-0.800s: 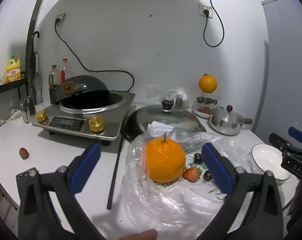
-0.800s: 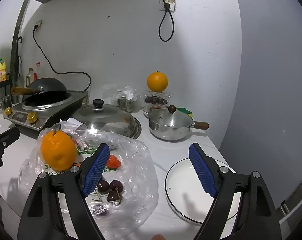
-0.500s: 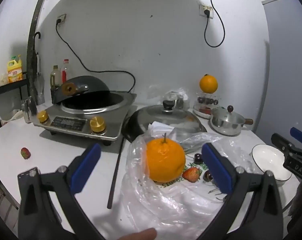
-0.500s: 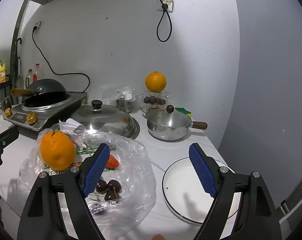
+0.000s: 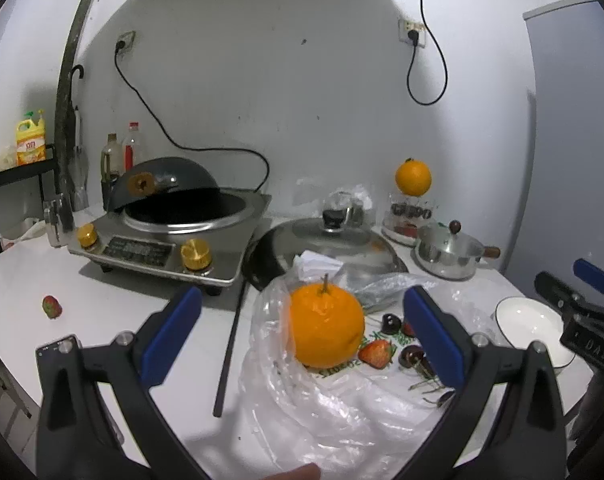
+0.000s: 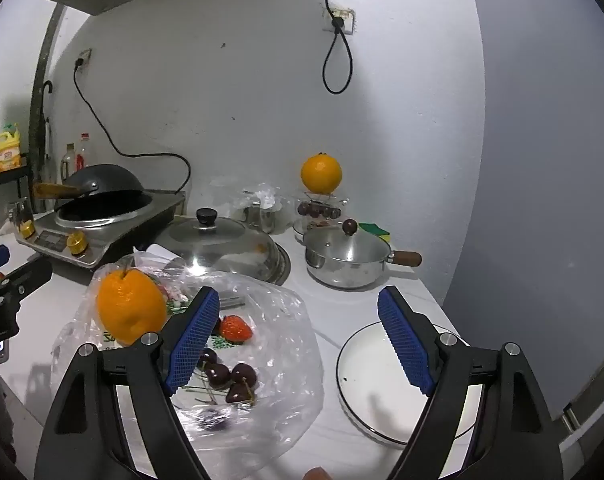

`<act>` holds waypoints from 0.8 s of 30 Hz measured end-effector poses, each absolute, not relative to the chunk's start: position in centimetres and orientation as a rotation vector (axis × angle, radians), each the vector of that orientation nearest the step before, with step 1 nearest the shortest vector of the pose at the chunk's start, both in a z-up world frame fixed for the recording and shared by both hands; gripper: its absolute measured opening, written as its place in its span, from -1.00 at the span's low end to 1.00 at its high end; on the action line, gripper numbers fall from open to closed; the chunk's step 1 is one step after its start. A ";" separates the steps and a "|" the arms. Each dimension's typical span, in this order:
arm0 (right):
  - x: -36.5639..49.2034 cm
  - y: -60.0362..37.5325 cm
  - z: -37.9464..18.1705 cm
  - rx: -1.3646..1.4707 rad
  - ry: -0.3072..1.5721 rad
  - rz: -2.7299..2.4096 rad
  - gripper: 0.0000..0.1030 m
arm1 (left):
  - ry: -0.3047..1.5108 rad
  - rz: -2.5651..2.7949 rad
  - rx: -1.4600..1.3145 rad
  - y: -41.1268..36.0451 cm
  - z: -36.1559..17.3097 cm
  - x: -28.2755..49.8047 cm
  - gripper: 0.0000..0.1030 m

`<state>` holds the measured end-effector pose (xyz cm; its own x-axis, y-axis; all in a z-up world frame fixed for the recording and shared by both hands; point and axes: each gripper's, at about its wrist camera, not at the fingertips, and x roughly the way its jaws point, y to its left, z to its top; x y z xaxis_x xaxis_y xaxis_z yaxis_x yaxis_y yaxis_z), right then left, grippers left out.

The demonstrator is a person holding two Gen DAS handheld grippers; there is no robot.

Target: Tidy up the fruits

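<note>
My left wrist view looks slightly down along its gripper (image 5: 302, 322), close over the desk (image 5: 101, 320). My right one sits further right. Both share the orange (image 5: 326, 330) (image 6: 130, 306), bag (image 6: 277, 312) and back wall.

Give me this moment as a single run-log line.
left gripper: open, facing orange on plastic bag | right gripper: open, empty | plate: empty | strawberry, cherries: on bag
</note>
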<state>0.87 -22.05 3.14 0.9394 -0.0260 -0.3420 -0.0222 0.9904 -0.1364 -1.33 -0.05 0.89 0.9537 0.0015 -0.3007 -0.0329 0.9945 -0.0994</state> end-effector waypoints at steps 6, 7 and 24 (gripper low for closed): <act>0.6 -21.9 3.4 -0.135 0.340 0.007 0.63 | 0.295 0.006 -0.102 -0.4 1.3 -1.7 0.98; 0.6 -21.9 3.5 -0.135 0.339 0.008 0.63 | 0.294 0.004 -0.102 -0.4 1.3 -1.7 0.98; 0.4 -21.5 3.2 -0.137 0.335 0.020 0.63 | 0.295 -0.016 -0.100 -1.0 1.4 -1.7 0.98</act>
<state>0.40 -21.54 3.20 0.9442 -0.0035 -0.3294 -0.0420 0.9905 -0.1310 -1.70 -1.04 1.43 0.9567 -0.0307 -0.2893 0.0015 0.9949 -0.1005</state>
